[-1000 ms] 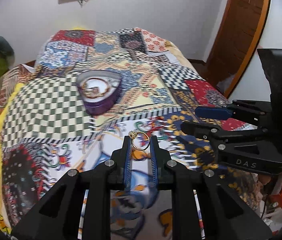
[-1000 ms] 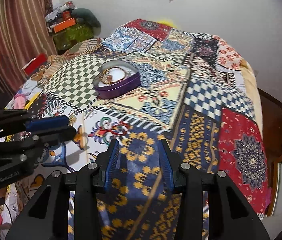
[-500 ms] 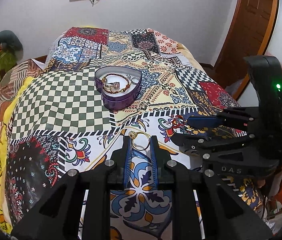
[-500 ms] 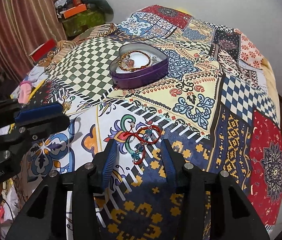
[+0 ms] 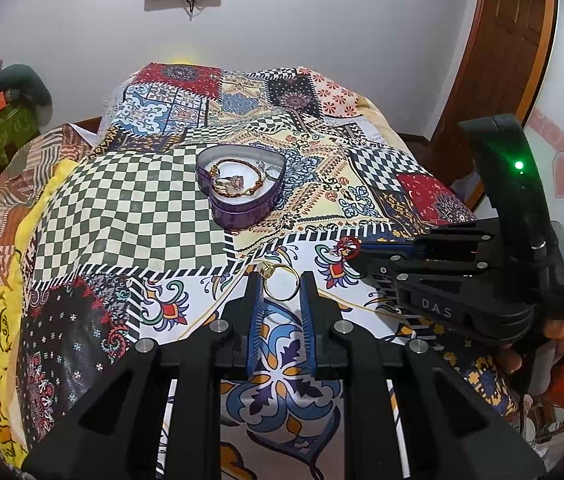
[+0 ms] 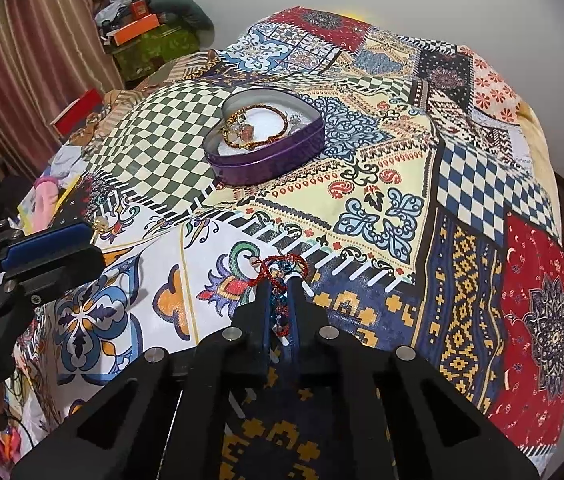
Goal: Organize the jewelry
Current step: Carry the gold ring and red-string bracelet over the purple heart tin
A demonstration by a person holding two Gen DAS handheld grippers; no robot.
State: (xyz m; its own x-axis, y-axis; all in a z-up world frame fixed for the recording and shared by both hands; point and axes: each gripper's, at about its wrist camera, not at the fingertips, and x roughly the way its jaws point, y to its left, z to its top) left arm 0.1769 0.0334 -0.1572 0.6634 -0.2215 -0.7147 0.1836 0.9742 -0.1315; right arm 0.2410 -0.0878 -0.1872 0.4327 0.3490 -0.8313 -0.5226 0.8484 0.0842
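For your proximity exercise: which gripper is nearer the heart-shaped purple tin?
Neither clearly; both sit about equally short of the heart-shaped purple tin. The left gripper, holding a gold ring, is in front of it; the right gripper, shut on a red bracelet, is in front and rightward.

The bedspread (image 6: pixel 382 208) was a patchwork of green-and-cream checks, blue-and-white checks, red medallion panels and navy blocks with gold geometric motifs. The heart-shaped tin (image 6: pixel 266 148) was purple outside, white within. A ring (image 5: pixel 281 283) was gold, a bracelet (image 6: pixel 282 270) red with blue beads. Both black grippers carried blue pads.
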